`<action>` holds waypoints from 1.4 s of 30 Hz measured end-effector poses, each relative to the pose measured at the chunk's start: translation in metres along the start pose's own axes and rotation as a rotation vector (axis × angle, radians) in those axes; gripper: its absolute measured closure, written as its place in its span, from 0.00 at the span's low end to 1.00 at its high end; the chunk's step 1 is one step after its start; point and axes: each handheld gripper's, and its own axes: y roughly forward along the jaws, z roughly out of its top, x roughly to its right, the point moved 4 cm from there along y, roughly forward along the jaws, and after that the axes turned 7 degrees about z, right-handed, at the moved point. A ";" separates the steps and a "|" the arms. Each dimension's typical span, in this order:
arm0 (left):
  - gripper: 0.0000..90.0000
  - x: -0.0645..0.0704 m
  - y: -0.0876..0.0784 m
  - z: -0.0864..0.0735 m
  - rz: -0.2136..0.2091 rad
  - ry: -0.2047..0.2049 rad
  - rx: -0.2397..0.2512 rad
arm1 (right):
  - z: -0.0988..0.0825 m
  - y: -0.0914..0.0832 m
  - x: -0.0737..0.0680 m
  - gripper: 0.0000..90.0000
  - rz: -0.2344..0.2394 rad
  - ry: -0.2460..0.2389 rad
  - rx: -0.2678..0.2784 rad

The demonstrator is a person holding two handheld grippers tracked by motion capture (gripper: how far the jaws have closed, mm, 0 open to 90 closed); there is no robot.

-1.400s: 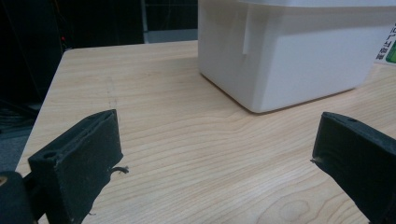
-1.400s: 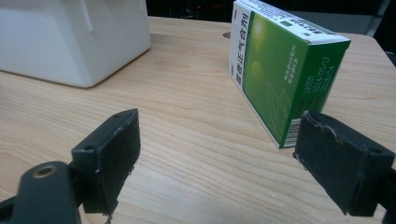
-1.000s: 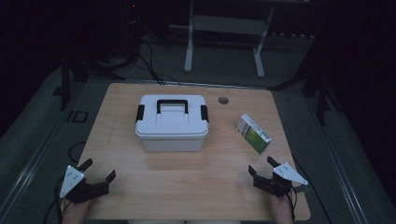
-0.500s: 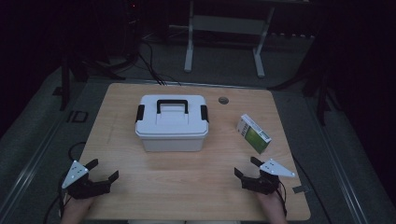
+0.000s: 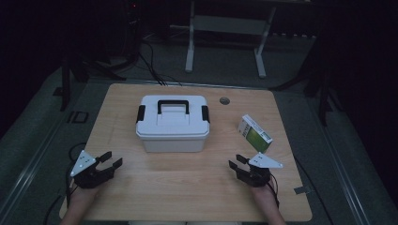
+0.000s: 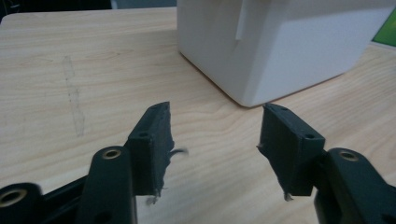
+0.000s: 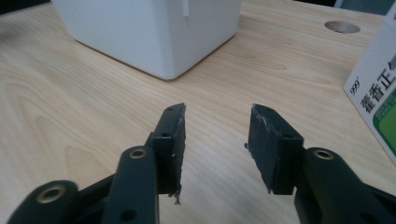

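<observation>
Wooden table point(image 5: 187, 187), dim room, perhaps grey floor point(image 5: 356, 154) around.

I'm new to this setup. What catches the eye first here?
A white box with a black handle sits mid-table. A green-and-white carton lies to its right. Near the front edge, the left gripper and right gripper hold nothing; their jaws have just been closing.

Storage box point(image 5: 172, 123) mid-table point(image 5: 187, 197), carton point(image 5: 254, 133) just right (apart)
</observation>
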 end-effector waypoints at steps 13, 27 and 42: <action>0.72 0.011 0.042 0.022 -0.004 0.018 -0.051 | 0.029 0.048 0.000 0.95 0.052 -0.018 -0.016; 0.99 0.014 0.069 0.042 -0.006 0.032 -0.058 | 0.054 0.084 0.002 1.00 0.061 -0.001 -0.009; 0.99 0.016 0.081 0.056 -0.023 0.036 -0.058 | 0.070 0.098 0.005 1.00 0.073 0.019 -0.017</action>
